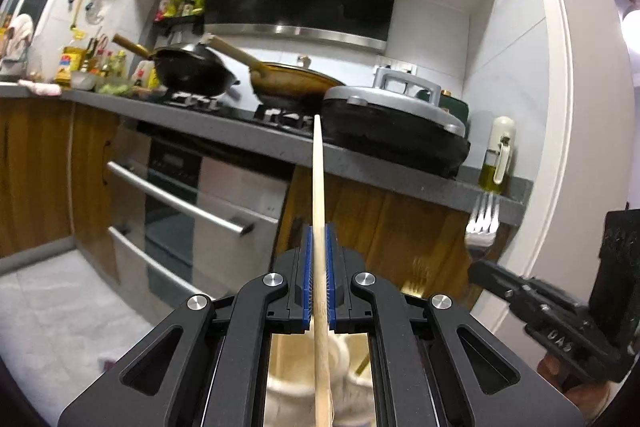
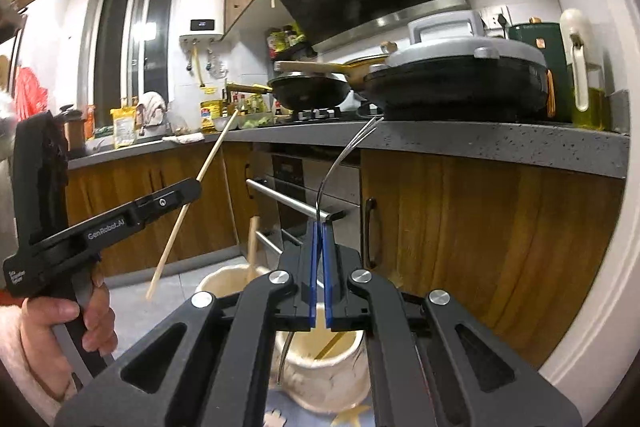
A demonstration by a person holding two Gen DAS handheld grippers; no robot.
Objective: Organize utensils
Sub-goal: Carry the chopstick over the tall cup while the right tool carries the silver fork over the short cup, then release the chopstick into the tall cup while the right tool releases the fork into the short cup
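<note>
- The left gripper has its fingers clamped on a wooden chopstick, held around mid-length, tip raised toward the stove.
- The right gripper has its fingers pressed together on a metal fork, edge-on, tines up.
- The chopstick looks light, stiff and slim; likely to pivot in a mid-shaft grip.
- The fork looks smooth and slippery; a hold nearer its neck seems steadier.
- Two cream holders sit below; their rims are narrow and already hold utensils.
- The desk edge overhangs ahead; open room lies left, over the floor.
</note>
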